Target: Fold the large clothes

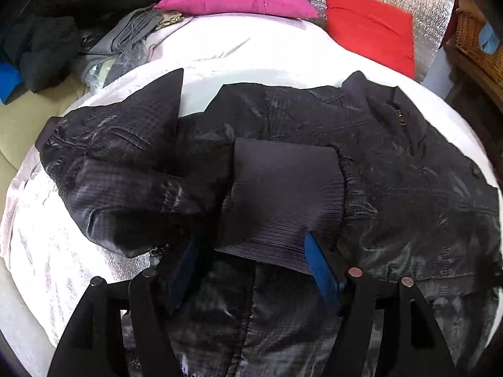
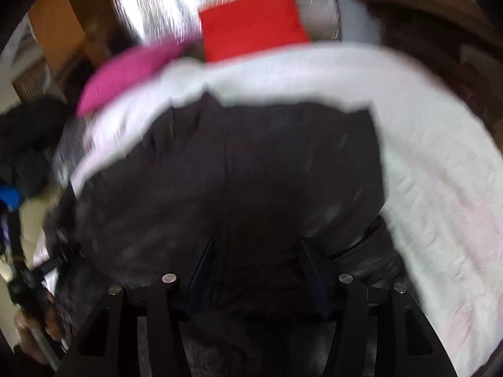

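dark jacket (image 1: 361, 163) lies spread across the middle of the white-covered bed (image 1: 251, 47), one sleeve doubled onto its chest so the ribbed cuff (image 1: 283, 188) rests between my left gripper (image 1: 251, 257) fingers, jaws spread and gripping nothing; my right gripper (image 2: 257, 264) hovers just as wide over the body panel, view blurred. to fold well i judge i should pinch through both layers at the edge, carry low, keep the zip line straight. wicker basket (image 1: 478, 40) beyond the bed's far right corner holds something blue, unclear what.
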Demonstrator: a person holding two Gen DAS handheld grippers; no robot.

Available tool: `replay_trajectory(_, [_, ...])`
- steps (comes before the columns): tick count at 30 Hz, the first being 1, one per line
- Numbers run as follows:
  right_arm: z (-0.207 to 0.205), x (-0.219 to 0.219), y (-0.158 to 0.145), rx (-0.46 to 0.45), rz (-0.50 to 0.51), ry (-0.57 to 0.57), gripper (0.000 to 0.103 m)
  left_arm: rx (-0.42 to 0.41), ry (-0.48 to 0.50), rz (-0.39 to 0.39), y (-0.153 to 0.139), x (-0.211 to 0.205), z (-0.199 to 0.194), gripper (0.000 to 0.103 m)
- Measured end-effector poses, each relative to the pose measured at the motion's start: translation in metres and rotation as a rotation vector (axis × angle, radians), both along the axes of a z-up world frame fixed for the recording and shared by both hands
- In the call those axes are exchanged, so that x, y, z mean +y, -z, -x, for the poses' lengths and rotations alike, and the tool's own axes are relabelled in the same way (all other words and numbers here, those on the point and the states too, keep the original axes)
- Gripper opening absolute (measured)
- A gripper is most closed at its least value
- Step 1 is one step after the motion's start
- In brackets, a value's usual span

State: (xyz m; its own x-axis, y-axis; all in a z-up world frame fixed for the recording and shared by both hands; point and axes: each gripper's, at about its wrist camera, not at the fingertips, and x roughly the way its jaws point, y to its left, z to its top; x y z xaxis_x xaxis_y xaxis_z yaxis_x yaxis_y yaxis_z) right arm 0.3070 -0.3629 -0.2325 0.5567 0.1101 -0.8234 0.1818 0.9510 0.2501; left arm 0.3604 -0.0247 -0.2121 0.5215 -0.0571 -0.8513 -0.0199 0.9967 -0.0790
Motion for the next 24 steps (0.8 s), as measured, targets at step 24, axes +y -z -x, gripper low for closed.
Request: replay_trajectory(24, [0.006, 0.015, -0.016, -0.144, -0.032, -0.041, 0.059, -0.102, -0.641, 0.501, 0.026, 0.317, -0.018, 0.071])
